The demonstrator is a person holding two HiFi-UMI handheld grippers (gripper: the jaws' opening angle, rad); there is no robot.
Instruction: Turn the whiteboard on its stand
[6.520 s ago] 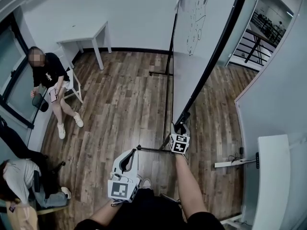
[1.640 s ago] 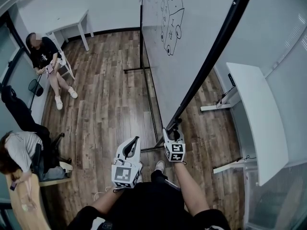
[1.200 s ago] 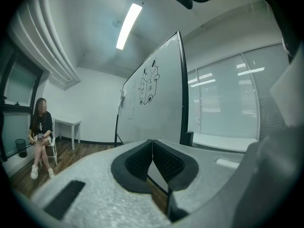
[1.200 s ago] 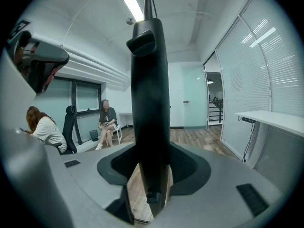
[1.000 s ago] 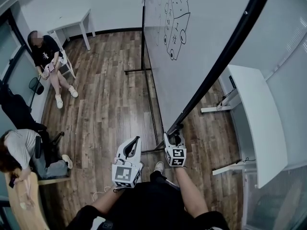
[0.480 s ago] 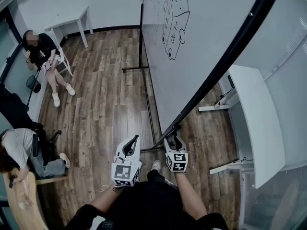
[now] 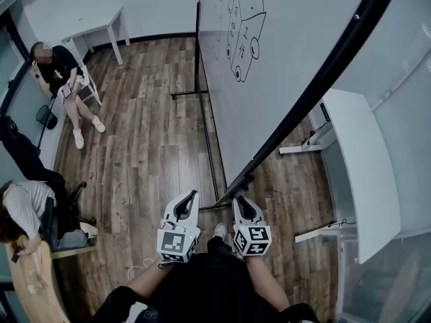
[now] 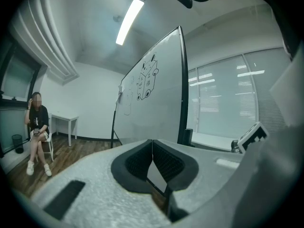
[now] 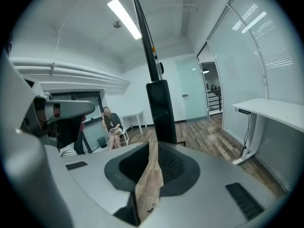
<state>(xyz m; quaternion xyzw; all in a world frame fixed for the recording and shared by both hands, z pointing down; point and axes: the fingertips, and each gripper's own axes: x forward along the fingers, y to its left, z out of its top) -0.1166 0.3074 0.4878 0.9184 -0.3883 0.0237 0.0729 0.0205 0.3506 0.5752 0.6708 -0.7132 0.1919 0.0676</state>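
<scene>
Holding the left tongs (image 8: 152, 141) out nearly level, just left of the whiteboard (image 7: 269, 79), pads meeting at the tips and gripping nothing at all. Aiming the right tongs (image 9: 154, 146) at the board's black frame (image 9: 159, 108), close to its near lower corner. Having just been closing those jaws, and now leaving only a thin slit between them, with nothing but wooden floor (image 7: 148, 153) showing through. Leaving the frame just beyond the tips, not pinched.

Looking down from the head view now: seeing the whiteboard rising on its black stand (image 7: 209, 147), stretching away from both tongs towards the far wall, and carrying a cartoon sketch (image 7: 242, 25) high on the face turned to the left. Keeping the two tongs side by side at the board's near end, the left one clear of it.

Spotting a long white bench (image 7: 363, 173) to the right of the board, well apart from it, and a small white table (image 7: 101, 36) against the far wall. Noting one person (image 7: 60, 79) sitting on a chair over at the left, and another person (image 7: 27, 214) seated lower left.
</scene>
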